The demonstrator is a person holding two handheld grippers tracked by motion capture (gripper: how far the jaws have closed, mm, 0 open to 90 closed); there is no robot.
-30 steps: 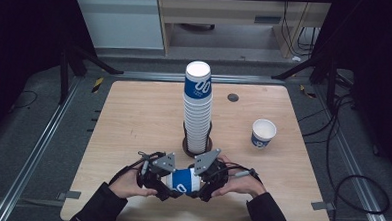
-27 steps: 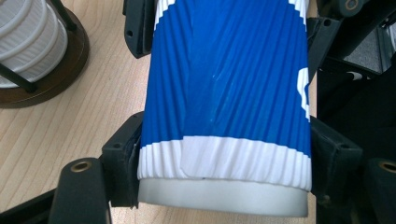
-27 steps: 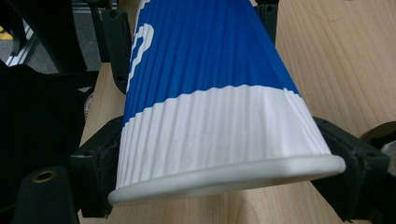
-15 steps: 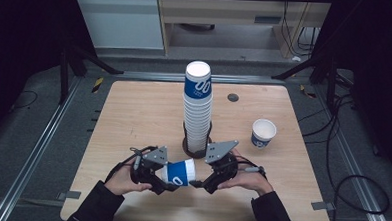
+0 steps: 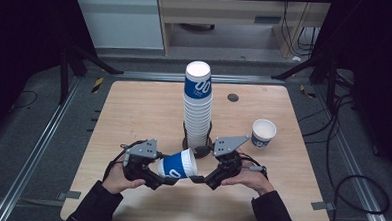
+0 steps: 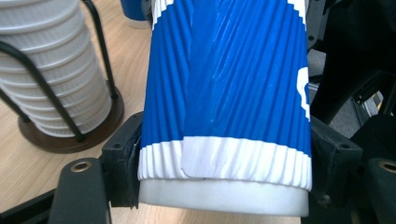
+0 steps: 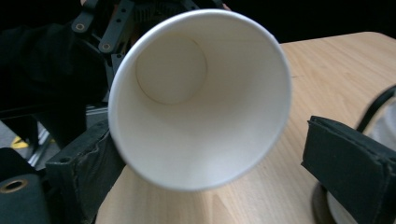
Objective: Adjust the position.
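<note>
A blue ribbed paper cup (image 5: 177, 165) with white bands lies sideways above the table's front middle, between my two grippers. My left gripper (image 5: 164, 172) is shut on its narrow base end; in the left gripper view both jaws press the cup (image 6: 224, 93) near its bottom rim. My right gripper (image 5: 198, 174) stands open at the cup's mouth. In the right gripper view the white inside of the cup (image 7: 196, 98) faces the camera. The left jaw sits against the cup's wall and the right jaw stands clear of the rim.
A tall stack of matching cups (image 5: 197, 103) stands in a black wire holder (image 5: 196, 140) just behind the grippers. One single cup (image 5: 263, 132) stands upright at the right. The wooden table (image 5: 134, 113) has a dark round hole (image 5: 232, 97) near its back.
The two hands have drawn apart from where they met. The cup has come out sideways with the left gripper, and the right gripper has backed off to the right.
</note>
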